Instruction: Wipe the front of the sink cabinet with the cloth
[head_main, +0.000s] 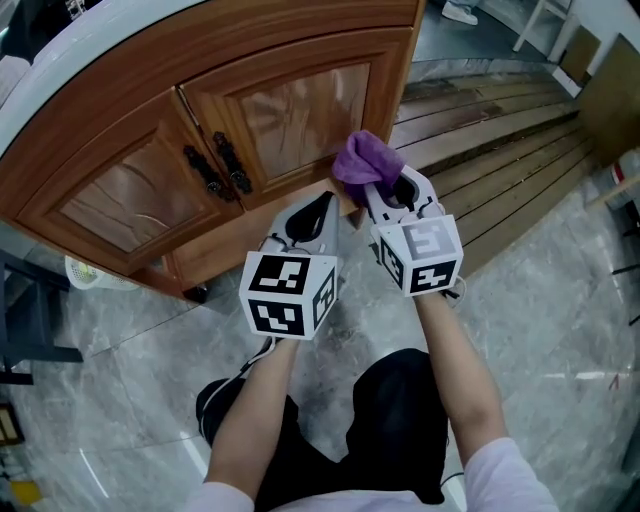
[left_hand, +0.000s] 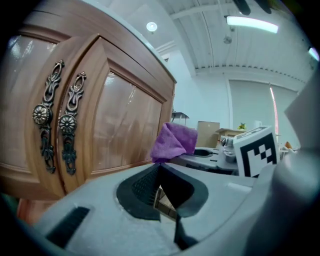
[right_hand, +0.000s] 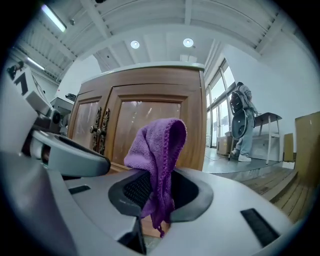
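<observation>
The wooden sink cabinet (head_main: 250, 130) has two curved doors with dark ornate handles (head_main: 215, 170). A purple cloth (head_main: 365, 160) is bunched at the lower right corner of the right door, touching or just off the wood. My right gripper (head_main: 375, 190) is shut on the cloth (right_hand: 157, 150), which sticks up from its jaws in front of the cabinet (right_hand: 150, 120). My left gripper (head_main: 318, 208) is beside it, shut with nothing held, pointing at the cabinet base. In the left gripper view the cloth (left_hand: 175, 141) shows to the right of the door handles (left_hand: 67, 125).
A wooden step platform (head_main: 500, 130) lies to the right of the cabinet. A white basket (head_main: 95, 272) sits under the cabinet's left side. The marble floor (head_main: 560, 330) spreads around my legs. A person stands far off by a table (right_hand: 242, 125).
</observation>
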